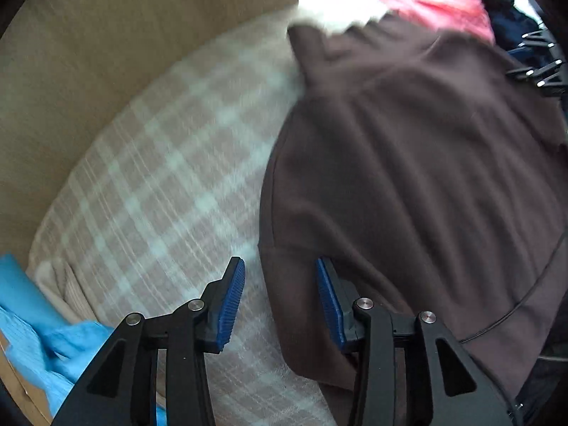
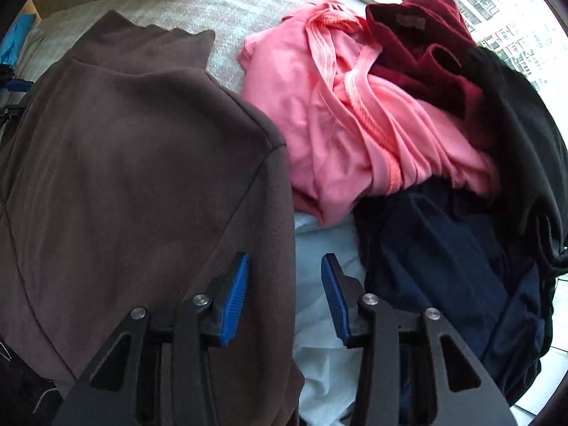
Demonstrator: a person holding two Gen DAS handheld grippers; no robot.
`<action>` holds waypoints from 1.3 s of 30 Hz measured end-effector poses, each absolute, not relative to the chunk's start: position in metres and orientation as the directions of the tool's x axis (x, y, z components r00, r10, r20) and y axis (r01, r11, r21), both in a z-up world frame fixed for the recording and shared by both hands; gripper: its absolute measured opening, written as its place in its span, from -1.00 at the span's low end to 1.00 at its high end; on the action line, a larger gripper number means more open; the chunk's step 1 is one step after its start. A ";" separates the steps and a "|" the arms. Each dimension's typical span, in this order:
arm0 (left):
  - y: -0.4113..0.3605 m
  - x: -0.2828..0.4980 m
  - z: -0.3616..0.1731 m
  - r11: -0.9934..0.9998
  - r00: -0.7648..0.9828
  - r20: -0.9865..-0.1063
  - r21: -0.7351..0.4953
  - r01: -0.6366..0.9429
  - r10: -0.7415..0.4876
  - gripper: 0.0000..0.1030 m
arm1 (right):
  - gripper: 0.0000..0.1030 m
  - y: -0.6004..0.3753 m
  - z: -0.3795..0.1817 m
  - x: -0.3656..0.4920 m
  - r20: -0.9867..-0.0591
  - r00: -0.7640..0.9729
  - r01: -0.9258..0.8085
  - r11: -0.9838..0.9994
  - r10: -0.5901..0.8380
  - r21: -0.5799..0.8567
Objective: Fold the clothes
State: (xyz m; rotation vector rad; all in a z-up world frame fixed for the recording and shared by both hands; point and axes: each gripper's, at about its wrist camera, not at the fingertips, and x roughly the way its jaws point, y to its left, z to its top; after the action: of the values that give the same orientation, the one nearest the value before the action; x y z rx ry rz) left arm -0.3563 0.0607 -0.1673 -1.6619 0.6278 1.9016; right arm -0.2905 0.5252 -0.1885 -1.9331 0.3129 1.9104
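Note:
A brown fleece top [image 1: 408, 177] lies spread on the bed, collar away from me; it also fills the left of the right wrist view as the brown top [image 2: 135, 184]. My left gripper [image 1: 280, 294] is open at the top's left edge, its right finger over the brown cloth, its left finger over the checked blanket [image 1: 170, 184]. My right gripper [image 2: 285, 291] is open at the top's right edge, left finger above the brown fabric, right finger above white cloth [image 2: 319, 319]. Neither holds anything. The other gripper [image 1: 536, 67] shows at the far right of the left wrist view.
A heap of clothes lies right of the brown top: a pink garment [image 2: 348, 117], a dark red one [image 2: 426, 46], a black one [image 2: 522, 135] and a navy one [image 2: 443, 266]. A tan headboard [image 1: 106, 46] rises at the left. Blue fabric [image 1: 35, 326] sits at the bed's corner. A window [image 2: 497, 10] is behind.

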 end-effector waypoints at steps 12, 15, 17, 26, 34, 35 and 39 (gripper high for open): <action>0.043 -0.358 -0.124 -0.763 -0.308 -0.951 0.179 -0.622 0.028 -0.96 | -0.89 0.523 -0.147 -0.301 -0.973 -0.099 -0.393 -0.907 0.207 -0.153; 0.031 -0.380 -0.125 -0.787 -0.366 -0.930 0.244 -0.566 -0.026 -0.93 | -0.88 0.529 -0.151 -0.317 -0.930 -0.071 -0.356 -0.880 0.361 -0.314; 0.024 -0.399 -0.141 -0.814 -0.379 -0.922 0.276 -0.511 -0.075 -0.69 | -0.71 0.535 -0.173 -0.331 -0.923 -0.011 -0.335 -0.871 0.386 -0.360; -0.010 -0.338 -0.105 -0.814 -0.434 -0.897 0.313 -0.489 -0.084 -0.50 | -0.29 0.512 -0.074 -0.278 -0.920 -0.179 -0.467 -0.853 0.349 -0.233; -0.047 -0.208 -0.061 -0.874 -0.428 -0.902 0.157 -0.460 0.063 -0.38 | -0.08 0.432 -0.087 -0.174 -0.951 -0.246 -0.476 -0.878 0.187 -0.049; -0.045 -0.189 -0.065 -0.876 -0.408 -0.910 0.137 -0.462 0.072 -0.38 | -0.08 0.419 -0.098 -0.165 -0.956 -0.239 -0.476 -0.879 0.172 -0.039; -0.040 -0.129 -0.085 -0.889 -0.340 -0.932 0.048 -0.455 0.123 -0.37 | -0.08 0.396 -0.132 -0.156 -0.954 -0.232 -0.462 -0.885 0.188 -0.062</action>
State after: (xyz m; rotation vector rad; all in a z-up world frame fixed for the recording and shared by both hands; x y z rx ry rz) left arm -0.1292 -0.0395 -0.0848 -1.5427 0.4290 2.2729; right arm -0.1559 0.3963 -0.1321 -1.6215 0.3267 2.1588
